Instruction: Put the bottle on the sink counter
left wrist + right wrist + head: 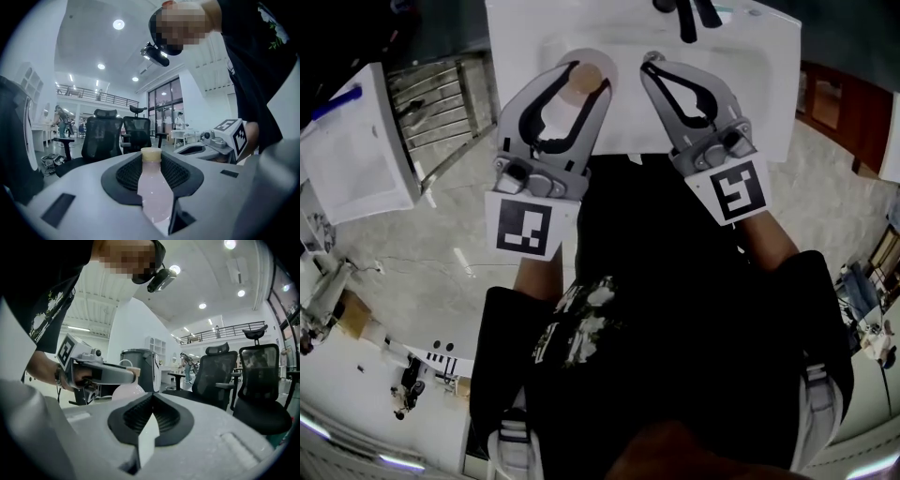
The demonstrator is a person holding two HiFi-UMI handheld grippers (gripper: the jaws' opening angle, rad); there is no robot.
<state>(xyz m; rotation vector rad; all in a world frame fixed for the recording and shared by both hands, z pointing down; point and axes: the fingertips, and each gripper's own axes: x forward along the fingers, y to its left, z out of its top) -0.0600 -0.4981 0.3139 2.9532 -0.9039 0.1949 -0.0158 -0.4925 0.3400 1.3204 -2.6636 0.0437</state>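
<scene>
Bottle (153,192), pale liquid w/ tan cap: small plastic, prob. light, smooth, walls may flex. Your left gripper (584,77) clamps its body below the cap, over the sink counter (769,84). Grip mid-body. Right gripper (649,62) is closed, empty.

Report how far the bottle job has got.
Done: the bottle is clamped in the left gripper. In hand: it is held over the white sink counter, with the right gripper shut and empty. Left: set it on the counter and release.
</scene>
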